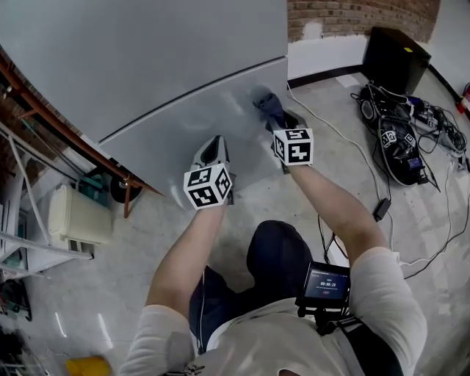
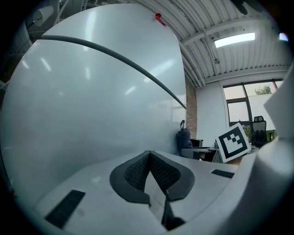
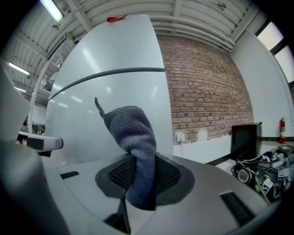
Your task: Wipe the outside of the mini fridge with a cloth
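Observation:
The pale grey mini fridge (image 1: 147, 66) stands ahead of me, its two doors split by a dark seam; it fills the left gripper view (image 2: 87, 105) and shows in the right gripper view (image 3: 110, 96). My right gripper (image 1: 273, 121) is shut on a grey-blue cloth (image 1: 269, 109), which is held against the lower door near its right edge. The cloth (image 3: 135, 147) sticks up from between the jaws. My left gripper (image 1: 213, 153) is shut with nothing in it, its tips close to the lower door's front (image 2: 148, 170).
A tangle of cables and black gear (image 1: 400, 136) lies on the floor at right, with a black box (image 1: 393, 55) by the brick wall (image 1: 352, 15). A metal rack with a white canister (image 1: 70, 217) stands at left. A cable (image 1: 345, 143) runs across the floor.

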### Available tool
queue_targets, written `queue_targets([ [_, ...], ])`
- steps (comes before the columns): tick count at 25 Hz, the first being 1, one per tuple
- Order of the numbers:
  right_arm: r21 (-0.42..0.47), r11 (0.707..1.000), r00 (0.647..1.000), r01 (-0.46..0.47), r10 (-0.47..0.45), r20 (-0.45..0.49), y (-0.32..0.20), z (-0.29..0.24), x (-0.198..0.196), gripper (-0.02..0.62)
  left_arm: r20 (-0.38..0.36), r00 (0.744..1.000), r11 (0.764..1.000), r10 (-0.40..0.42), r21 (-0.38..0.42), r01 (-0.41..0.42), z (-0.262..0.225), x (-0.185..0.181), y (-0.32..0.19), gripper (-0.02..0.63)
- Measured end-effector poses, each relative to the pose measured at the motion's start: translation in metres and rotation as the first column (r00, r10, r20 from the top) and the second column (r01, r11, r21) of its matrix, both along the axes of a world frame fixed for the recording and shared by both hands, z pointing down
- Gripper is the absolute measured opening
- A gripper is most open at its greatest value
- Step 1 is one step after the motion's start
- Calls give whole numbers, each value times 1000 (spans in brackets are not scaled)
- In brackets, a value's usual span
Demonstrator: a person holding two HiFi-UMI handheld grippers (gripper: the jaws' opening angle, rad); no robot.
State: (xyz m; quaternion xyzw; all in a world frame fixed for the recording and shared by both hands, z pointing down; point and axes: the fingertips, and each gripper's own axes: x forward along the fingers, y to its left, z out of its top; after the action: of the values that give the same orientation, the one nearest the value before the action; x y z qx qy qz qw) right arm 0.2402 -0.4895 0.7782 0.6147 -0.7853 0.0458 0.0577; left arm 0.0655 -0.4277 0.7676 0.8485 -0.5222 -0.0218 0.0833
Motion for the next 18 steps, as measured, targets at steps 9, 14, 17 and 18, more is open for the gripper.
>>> queue_targets([
  [9, -20, 1000, 1000, 6, -6, 23, 9, 7, -9, 110, 2, 1000, 1000, -25, -1, 25, 3, -16, 8, 3],
  [14, -24, 995, 995, 94, -94, 20, 31, 11, -65, 110, -15, 998, 998, -68, -11, 68, 10, -50, 19, 3],
  [17, -13, 985, 985, 170, -170, 0, 45, 12, -111, 110, -22, 995, 995, -95, -22, 95, 18, -75, 27, 3],
  [18, -10, 981, 980, 196, -196, -14, 50, 13, -128, 110, -23, 994, 994, -105, -25, 104, 21, -84, 30, 3],
])
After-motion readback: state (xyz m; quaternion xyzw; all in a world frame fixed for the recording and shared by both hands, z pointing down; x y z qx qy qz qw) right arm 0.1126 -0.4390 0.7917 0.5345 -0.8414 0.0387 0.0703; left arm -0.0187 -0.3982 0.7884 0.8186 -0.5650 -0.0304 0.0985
